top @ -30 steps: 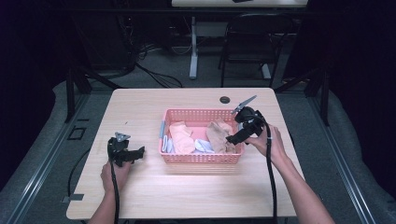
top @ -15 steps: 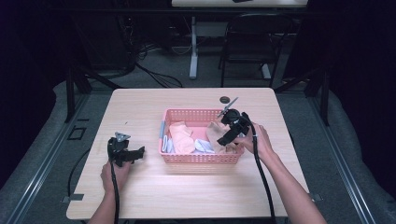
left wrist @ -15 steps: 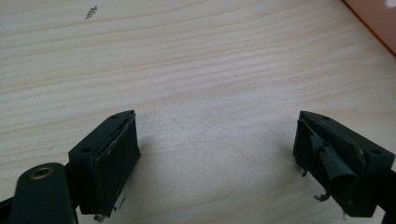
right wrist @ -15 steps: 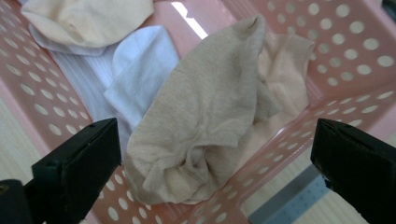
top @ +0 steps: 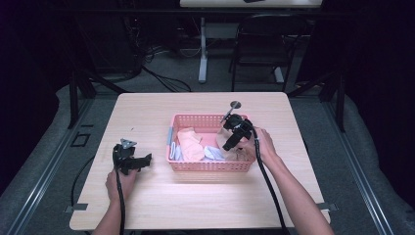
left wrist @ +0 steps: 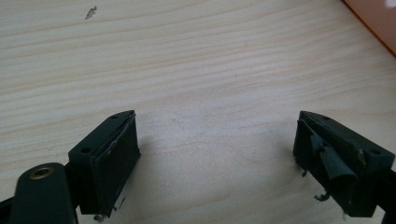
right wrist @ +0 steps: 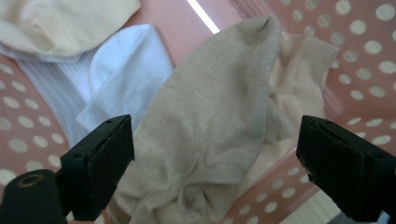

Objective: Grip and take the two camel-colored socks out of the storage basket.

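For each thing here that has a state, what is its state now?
Left tongs: open, holding nothing, over bare table.
Right tongs: open, over the beige sock in the basket.
Pink basket: upright, holds socks.
Beige sock: crumpled, not gripped.
White sock: lying flat.

In the high view the table (top: 205, 196) is evenly lit from above, while the room in the upper frame and at both sides falls into darkness. That view is soft and grainy. Both gripper views are bright and sharp in the centre, with blurred lower corners.
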A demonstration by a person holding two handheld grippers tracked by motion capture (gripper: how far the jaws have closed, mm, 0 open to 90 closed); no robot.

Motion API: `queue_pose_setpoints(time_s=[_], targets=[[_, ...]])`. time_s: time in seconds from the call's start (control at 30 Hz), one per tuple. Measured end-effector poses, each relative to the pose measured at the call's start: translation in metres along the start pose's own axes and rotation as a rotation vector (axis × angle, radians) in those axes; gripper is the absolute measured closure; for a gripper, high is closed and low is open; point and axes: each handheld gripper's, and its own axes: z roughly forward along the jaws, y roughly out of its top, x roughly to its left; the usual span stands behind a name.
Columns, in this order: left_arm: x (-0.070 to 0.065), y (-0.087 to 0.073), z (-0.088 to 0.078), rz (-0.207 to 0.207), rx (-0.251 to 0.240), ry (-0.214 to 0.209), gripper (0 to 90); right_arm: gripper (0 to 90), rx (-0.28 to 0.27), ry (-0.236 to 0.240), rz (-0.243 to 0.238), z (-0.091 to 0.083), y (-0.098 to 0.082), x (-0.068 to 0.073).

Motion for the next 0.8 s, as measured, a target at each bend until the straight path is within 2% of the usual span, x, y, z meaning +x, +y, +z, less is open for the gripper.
queue_pose_setpoints(time_s=[0.2,0.27,0.4,0.47,0.63,0.7,0.8], targets=[[0.000,0.000,0.000,0.001,0.000,0.000,13.8,15.2,0.053,-0.015,-0.007,0.010,0.010,-0.002],[0.000,0.000,0.000,0.001,0.000,-0.001,13.8,16.3,0.060,0.000,-0.008,0.014,0.011,-0.002],[0.000,0.000,0.000,0.000,-0.001,0.000,13.8,24.6,0.085,0.024,-0.025,0.017,0.012,0.000],[0.000,0.000,0.000,0.000,-0.001,0.000,13.8,28.7,0.078,0.039,-0.022,0.017,0.011,0.002],[0.000,0.000,0.000,0.000,-0.001,0.000,13.8,38.9,0.107,0.053,-0.059,0.017,0.011,0.006],[0.000,0.000,0.000,0.000,-0.001,0.000,13.8,41.3,0.123,0.045,-0.071,0.018,0.011,0.007],[0.000,0.000,0.000,0.000,-0.001,0.000,13.8,40.0,0.158,0.010,-0.094,0.022,0.012,0.009]])
